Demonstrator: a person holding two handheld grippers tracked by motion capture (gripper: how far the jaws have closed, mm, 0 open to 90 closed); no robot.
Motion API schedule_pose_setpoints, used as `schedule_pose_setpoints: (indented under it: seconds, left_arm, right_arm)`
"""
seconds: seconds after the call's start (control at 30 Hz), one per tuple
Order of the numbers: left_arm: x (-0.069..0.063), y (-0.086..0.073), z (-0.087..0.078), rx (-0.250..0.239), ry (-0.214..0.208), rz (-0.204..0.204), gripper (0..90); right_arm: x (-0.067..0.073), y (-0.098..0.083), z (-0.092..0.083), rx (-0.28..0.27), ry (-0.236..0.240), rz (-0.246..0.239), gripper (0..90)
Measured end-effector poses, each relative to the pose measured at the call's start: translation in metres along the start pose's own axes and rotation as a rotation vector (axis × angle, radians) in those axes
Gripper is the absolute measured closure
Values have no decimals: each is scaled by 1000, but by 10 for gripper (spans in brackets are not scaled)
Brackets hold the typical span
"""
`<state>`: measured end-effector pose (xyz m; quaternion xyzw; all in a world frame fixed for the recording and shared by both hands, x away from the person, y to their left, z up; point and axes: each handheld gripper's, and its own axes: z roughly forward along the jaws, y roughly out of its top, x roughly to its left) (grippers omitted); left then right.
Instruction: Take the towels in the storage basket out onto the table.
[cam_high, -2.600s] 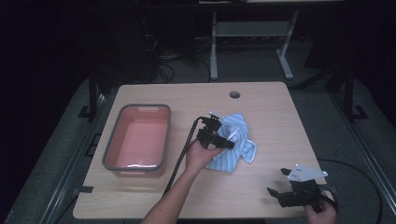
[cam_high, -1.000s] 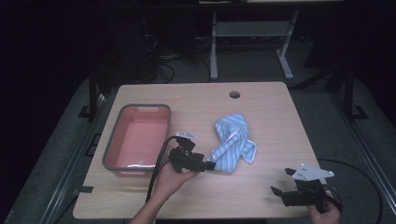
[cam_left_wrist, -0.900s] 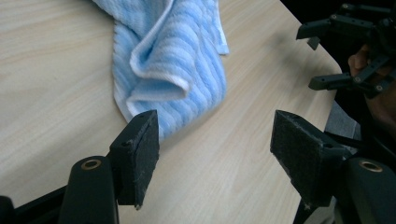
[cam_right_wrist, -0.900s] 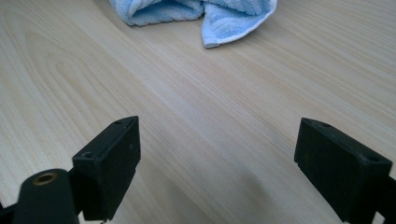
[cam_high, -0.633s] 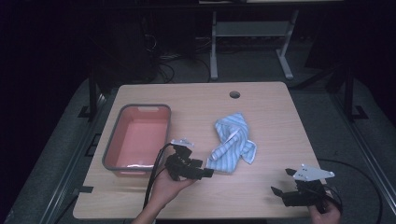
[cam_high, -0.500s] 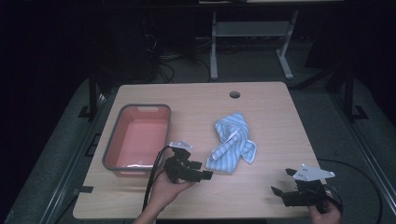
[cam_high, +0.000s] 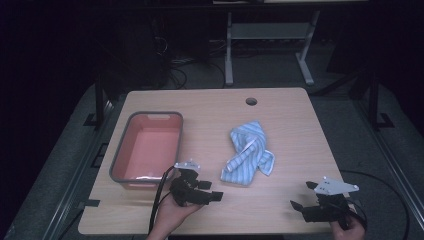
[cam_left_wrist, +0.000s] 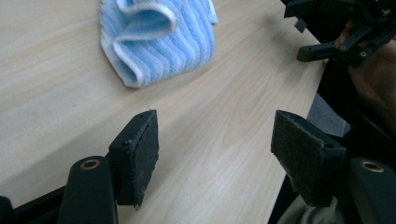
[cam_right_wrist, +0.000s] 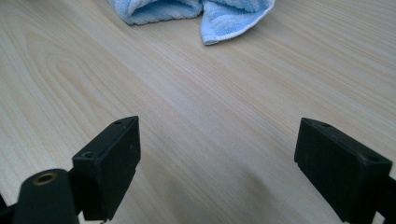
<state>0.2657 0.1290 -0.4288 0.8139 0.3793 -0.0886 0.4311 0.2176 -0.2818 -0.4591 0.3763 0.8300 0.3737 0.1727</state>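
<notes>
A crumpled blue-and-white striped towel (cam_high: 248, 152) lies on the wooden table (cam_high: 295, 130), right of centre. My left gripper (cam_high: 216, 194) rests low near the front edge, between the bin and the towel, open and holding nothing. In the left gripper view the towel (cam_left_wrist: 156, 37) lies a short way beyond the jaws, and the other gripper (cam_left_wrist: 341, 32) shows at the top right. My right gripper (cam_high: 299, 202) sits open at the front right corner. The towel's edge (cam_right_wrist: 196, 10) lies well ahead of its spread jaws.
A pink bin with a grey rim (cam_high: 145, 147) stands on the left half of the table, nothing visible inside. A round cable hole (cam_high: 251, 101) is near the far edge. Dark floor, cables and a metal stand leg (cam_high: 229, 50) lie behind the table.
My left gripper has let go of the towel and drawn back toward the front edge, left of the towel. The towel stays where it was dropped. The right gripper has barely moved.
</notes>
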Motion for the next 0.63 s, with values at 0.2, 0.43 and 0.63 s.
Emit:
schedule_pose_setpoints:
  seconds: [0.2, 0.43, 0.63]
  left_arm:
    - [0, -10, -3, -13, 4, -2, 321]
    - [-1, -24, -2, -31, 1, 3, 302]
    - [-10, -28, -3, -56, 44, 47, 292]
  right_arm:
    - [1, 0, 0, 0, -2, -3, 139]
    - [2, 1, -1, 2, -3, -8, 139]
    - [5, 2, -3, -4, 4, -18, 138]
